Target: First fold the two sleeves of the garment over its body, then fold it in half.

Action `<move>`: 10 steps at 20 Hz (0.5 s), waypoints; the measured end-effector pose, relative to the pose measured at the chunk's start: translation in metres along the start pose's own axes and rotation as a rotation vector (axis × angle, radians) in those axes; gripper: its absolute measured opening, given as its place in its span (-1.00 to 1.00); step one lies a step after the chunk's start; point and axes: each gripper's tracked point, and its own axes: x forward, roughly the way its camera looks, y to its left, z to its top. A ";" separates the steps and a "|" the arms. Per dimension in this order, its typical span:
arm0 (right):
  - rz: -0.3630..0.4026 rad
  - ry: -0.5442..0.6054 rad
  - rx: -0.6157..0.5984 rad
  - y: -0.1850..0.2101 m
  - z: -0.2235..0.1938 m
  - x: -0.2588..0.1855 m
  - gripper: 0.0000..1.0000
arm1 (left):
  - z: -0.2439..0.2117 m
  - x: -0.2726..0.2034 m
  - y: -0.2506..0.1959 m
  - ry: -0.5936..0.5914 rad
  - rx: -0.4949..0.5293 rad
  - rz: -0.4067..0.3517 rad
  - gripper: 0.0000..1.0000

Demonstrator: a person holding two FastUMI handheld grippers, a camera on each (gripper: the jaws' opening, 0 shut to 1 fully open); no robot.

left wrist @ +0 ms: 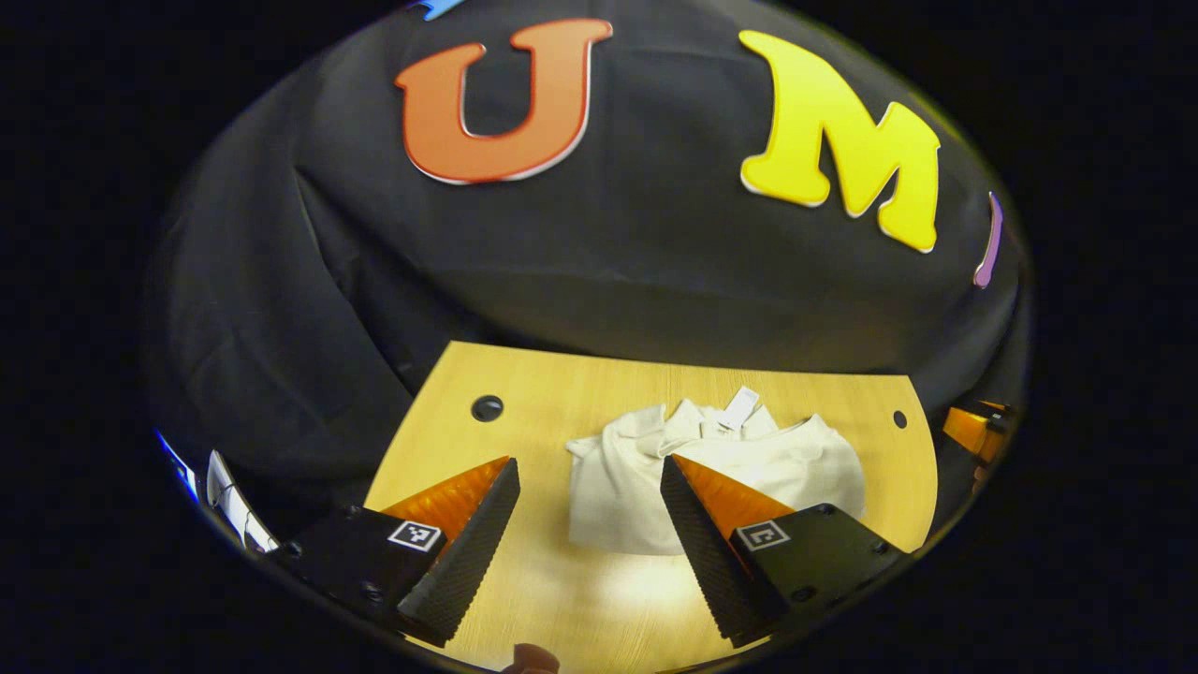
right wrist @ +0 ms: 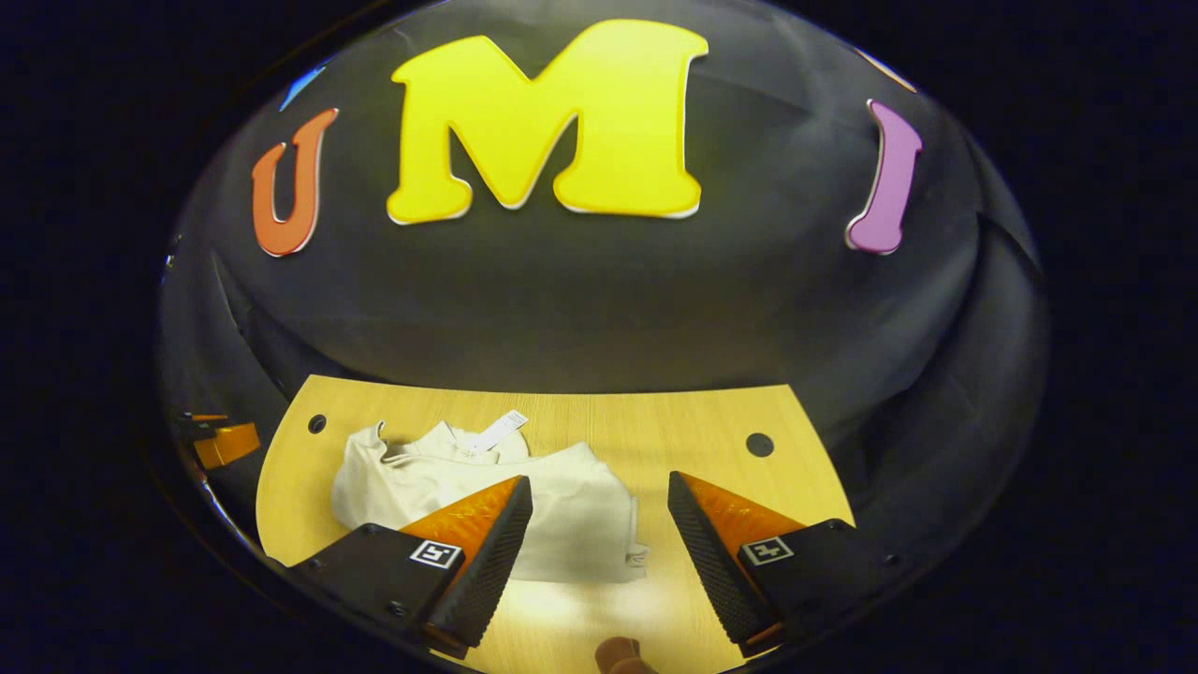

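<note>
a pale wooden table (left wrist: 524,384) with dark round holes (left wrist: 487,408) near its far corners stands against the black cloth wall (left wrist: 608,253) that hangs in folds behind it.

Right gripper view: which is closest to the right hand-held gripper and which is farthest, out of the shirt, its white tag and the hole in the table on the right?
From the right hand-held gripper:
1. Shirt, between its fingers, leftward.
2. White tag, at the collar, farther back.
3. Hole, back right; too close to the tag to call.

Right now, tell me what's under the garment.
The garment lies folded on the wooden table, with its tag on top near the collar. Bare wood shows all around it. Whatever lies beneath the cloth is covered.
</note>
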 end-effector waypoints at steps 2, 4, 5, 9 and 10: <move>-0.008 -0.098 -0.017 -0.003 0.007 -0.053 0.85 | 0.005 -0.046 0.004 -0.086 -0.008 0.008 0.95; -0.013 -0.195 -0.008 -0.002 0.011 -0.099 0.87 | 0.014 -0.092 0.012 -0.197 0.003 0.016 0.96; -0.012 -0.232 -0.003 -0.004 0.014 -0.118 0.87 | 0.016 -0.107 0.012 -0.243 0.007 0.017 0.96; -0.009 -0.331 -0.006 0.002 -0.001 -0.182 0.89 | 0.013 -0.167 0.015 -0.380 -0.031 0.012 0.95; 0.004 -0.347 0.003 0.006 -0.007 -0.193 0.89 | 0.009 -0.184 0.014 -0.402 -0.042 -0.001 0.94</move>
